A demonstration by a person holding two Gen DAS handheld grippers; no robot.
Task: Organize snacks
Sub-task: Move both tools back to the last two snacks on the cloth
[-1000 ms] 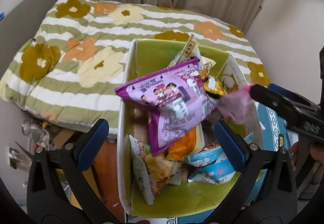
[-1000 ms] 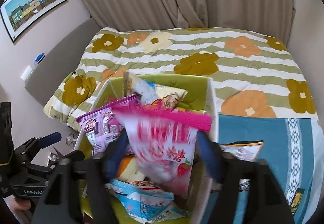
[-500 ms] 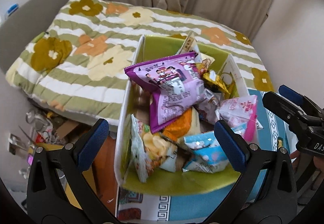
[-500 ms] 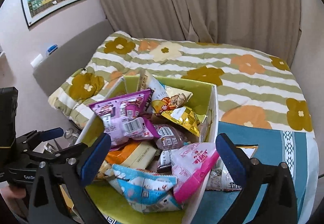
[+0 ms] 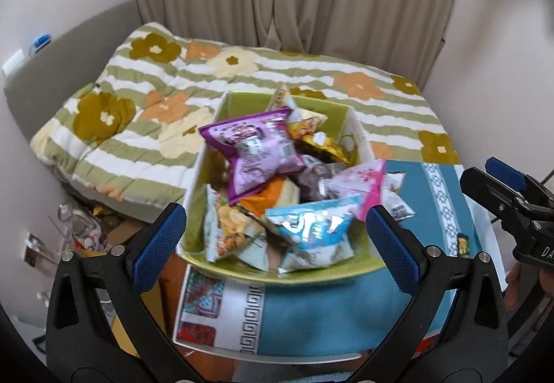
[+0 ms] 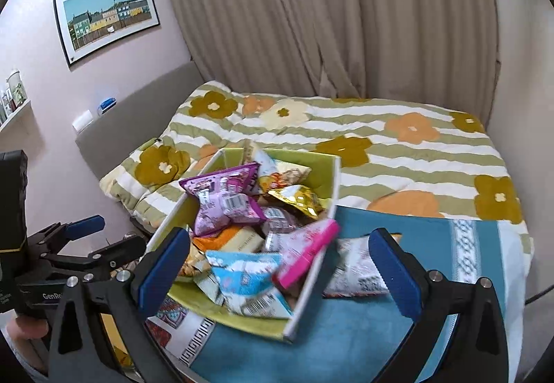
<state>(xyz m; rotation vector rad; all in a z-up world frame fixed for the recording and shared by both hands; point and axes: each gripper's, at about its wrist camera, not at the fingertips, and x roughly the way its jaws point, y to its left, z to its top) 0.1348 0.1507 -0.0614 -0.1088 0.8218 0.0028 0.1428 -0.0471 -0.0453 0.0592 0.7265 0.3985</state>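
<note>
Snack packets [image 5: 263,154] fill the green box [image 5: 239,102] beyond empty, spread fingers [image 5: 157,239].

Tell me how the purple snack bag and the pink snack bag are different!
The purple snack bag sits high on the pile, well inside the green box; the pink snack bag leans on the box's right wall, its end poking over the rim. The purple one looks puffier and bigger; the pink one looks flatter. Both are sealed packets, and neither gripper holds them.

Snack packets: glossy plastic film, purple packet [image 5: 258,149] crinkled, gold one [image 6: 299,198] foil-shiny. Green box [image 5: 242,102] matt card. Quilt [image 6: 398,147] soft cloth. Gripper pads [image 5: 159,243] textured blue rubber.
</note>
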